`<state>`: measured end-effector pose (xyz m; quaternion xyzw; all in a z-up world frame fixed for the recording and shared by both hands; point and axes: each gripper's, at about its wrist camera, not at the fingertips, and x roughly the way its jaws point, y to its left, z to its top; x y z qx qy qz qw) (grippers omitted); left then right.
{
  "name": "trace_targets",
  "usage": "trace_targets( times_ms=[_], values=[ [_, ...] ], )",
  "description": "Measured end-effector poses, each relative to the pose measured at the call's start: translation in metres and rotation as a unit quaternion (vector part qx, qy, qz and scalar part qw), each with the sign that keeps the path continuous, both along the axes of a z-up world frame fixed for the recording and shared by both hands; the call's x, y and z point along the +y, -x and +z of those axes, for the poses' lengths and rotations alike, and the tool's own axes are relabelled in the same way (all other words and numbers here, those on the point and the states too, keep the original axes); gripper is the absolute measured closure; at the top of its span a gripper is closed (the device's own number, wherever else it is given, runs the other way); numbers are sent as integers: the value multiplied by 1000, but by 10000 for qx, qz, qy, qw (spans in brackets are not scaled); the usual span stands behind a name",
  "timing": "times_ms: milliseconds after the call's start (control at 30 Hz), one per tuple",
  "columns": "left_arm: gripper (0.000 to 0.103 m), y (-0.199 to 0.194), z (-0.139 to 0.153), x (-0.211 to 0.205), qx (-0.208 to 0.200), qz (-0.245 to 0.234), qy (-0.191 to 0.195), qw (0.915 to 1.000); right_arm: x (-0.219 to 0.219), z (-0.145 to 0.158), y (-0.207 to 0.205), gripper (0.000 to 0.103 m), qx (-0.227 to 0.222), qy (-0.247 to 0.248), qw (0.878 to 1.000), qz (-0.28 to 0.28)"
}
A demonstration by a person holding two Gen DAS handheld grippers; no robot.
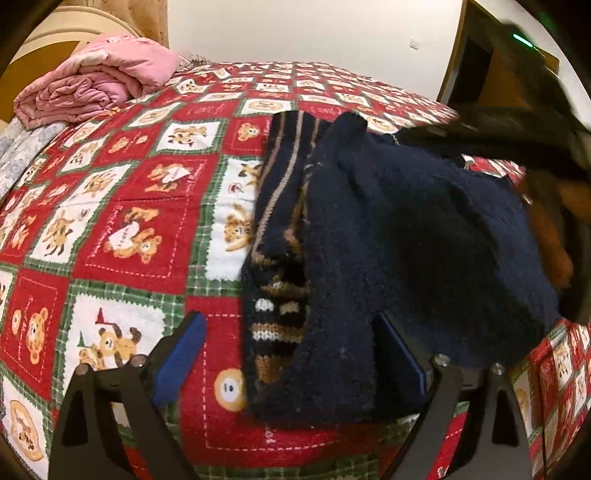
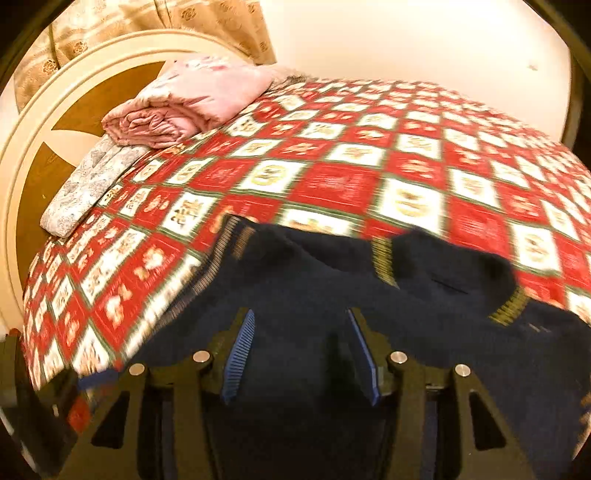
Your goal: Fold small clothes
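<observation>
- Right now the navy knitted sweater [image 1: 388,229] lies bunched on the bedspread [image 1: 140,229], one part doubled over so the tan-and-white striped band shows along its left edge.
- Left gripper [image 1: 291,354]: blue pads spread wide, straddling the sweater's near end, nothing pinched. The knit lies between the fingers but they are not closed on it.
- Right gripper [image 2: 301,354]: also released, pads apart, hovering over the sweater [image 2: 332,280]; this view is motion-blurred, so whether it touches the cloth is unclear.
- Judgement: the fold is underway, not finished, as the garment is lumpy, not flat.
- To do it well: pinch only the top layer at an edge or hem, both grippers level with each other, lift just clear, carry the flap across, and lay it down flat before letting go. Thick knit may slip or drag the layer beneath.
- Surface: a soft quilt of red and white teddy-bear squares with green borders, which will give under pressure.
- Room: a folded pink duvet [image 2: 184,99] at the far corner by a cream headboard [image 2: 44,122], a patterned curtain [image 2: 155,18] behind, and a plain white wall [image 1: 314,29].
</observation>
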<state>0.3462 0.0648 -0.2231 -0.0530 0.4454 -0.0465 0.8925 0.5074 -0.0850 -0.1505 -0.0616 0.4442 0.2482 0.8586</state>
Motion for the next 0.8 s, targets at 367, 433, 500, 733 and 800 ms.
trace_targets(
  times_ms=[367,433,500,733,800],
  values=[
    [7,5,0,1,-45,-82,213,9997,44,-45,-50,71,400,331,9984,-210],
    [7,6,1,7,-84,-89,405,9991,24,-36,-39,71,396,13,9986,-341],
    [7,10,4,16,-199,-23,705,9973,1,-28,-28,71,494,-368,9964,-589],
    [7,24,13,61,-378,600,1443,9870,-37,-8,53,68,258,-527,9968,-550],
    [7,20,17,66,-374,659,1286,9888,-35,-8,82,65,186,-427,9983,-344]
  ],
)
